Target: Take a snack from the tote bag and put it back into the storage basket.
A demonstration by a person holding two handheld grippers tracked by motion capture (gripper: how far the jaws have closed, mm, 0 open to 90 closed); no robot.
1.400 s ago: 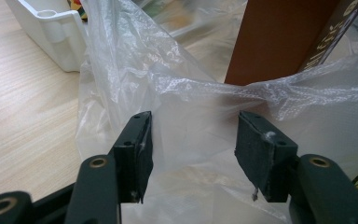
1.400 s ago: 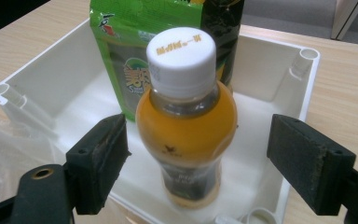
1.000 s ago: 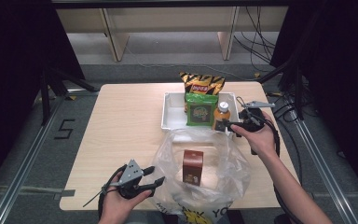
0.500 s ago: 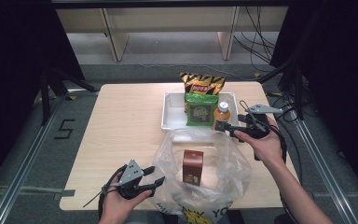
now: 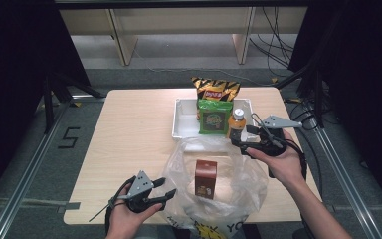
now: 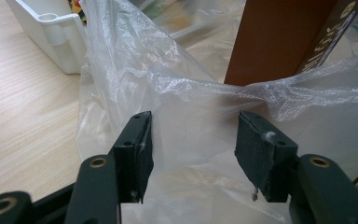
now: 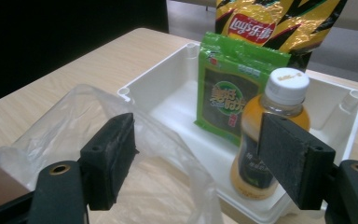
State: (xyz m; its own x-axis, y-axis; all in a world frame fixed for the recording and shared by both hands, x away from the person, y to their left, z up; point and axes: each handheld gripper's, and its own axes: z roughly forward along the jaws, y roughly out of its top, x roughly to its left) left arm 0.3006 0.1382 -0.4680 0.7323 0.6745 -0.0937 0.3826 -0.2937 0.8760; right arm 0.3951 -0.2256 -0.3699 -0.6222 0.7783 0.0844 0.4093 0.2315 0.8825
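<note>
A clear plastic bag (image 5: 243, 179) lies open at the table's near edge with a brown box (image 5: 205, 178) standing upright inside. My left gripper (image 5: 163, 188) rests at the bag's left side, open. In the left gripper view the bag film (image 6: 135, 70) hangs loose between the jaws of this gripper (image 6: 193, 126), with the box (image 6: 279, 42) behind it. My right gripper (image 5: 239, 145) hovers open between the bag's far rim and an orange drink bottle (image 5: 237, 122). The right gripper view has the gripper (image 7: 196, 135) empty, with the bottle (image 7: 249, 140) just beyond its right jaw.
A white tray (image 5: 181, 122) stands at the back right and holds the bottle, a green snack pack (image 5: 213, 118) and a yellow chips bag (image 5: 215, 89). The left half of the wooden table (image 5: 129, 134) is bare. Cables trail off the right edge.
The right hand and its gripper have drawn back from the tray toward the near side, and a little right. The left hand, bag and box have not moved.
</note>
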